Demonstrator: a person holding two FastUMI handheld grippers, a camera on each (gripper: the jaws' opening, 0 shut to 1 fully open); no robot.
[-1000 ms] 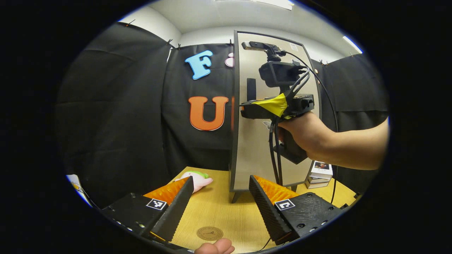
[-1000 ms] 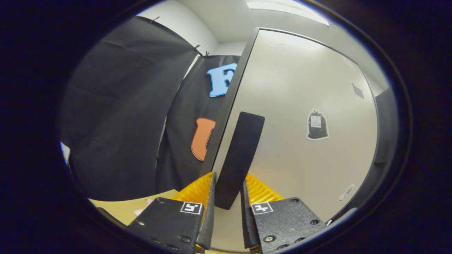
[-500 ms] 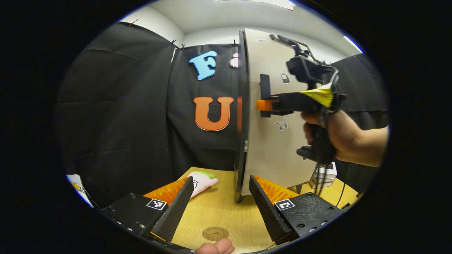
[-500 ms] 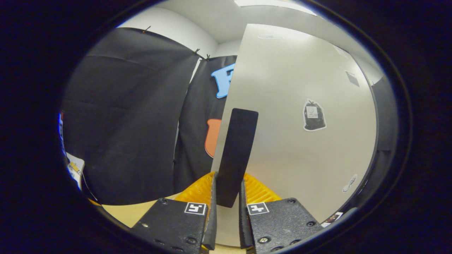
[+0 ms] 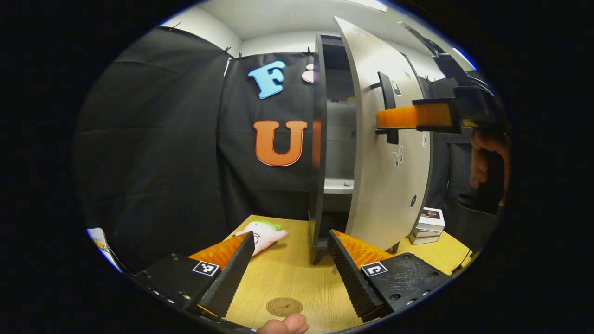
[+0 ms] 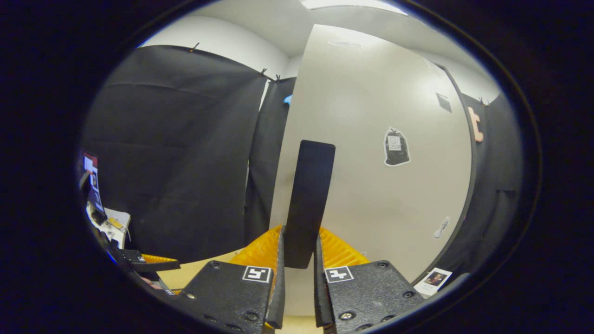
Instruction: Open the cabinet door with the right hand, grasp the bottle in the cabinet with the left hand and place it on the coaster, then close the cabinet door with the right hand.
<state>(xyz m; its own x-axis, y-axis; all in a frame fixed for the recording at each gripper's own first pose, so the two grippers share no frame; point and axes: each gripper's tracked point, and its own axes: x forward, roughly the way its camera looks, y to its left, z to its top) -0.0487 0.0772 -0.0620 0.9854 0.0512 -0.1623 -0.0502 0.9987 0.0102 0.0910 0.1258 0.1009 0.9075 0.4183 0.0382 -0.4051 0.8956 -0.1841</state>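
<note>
In the left gripper view, my left gripper hangs low over a pale wooden tabletop with its two fingers spread wide apart and nothing between them. Just beyond the left finger lies a small pink plush toy with a green tuft. On the table between the fingers, close to me, sits a round brown coaster with a printed emblem whose design is too small to make out; nothing rests on it, and a fingertip of my own hand pokes up beside it. Farther back, toward the right, stands a tall dark-framed cabinet on short legs. Its pale grey door is swung partly open, showing a pale shelf inside; I cannot make out the bottle in the slice of interior that is visible. The door carries small stickers, a butterfly among them, none with writing I can read. My right gripper reaches in from the right at handle height, held by my right hand. Beyond the door's lower corner sits a small stack of white boxes, their printing too small to read. In the right gripper view, my right gripper has its fingers clamped on the flat black upright door handle, one finger pressed to each side. The grey door beyond it bears a dark bag-shaped sticker with an illegible label.
</note>
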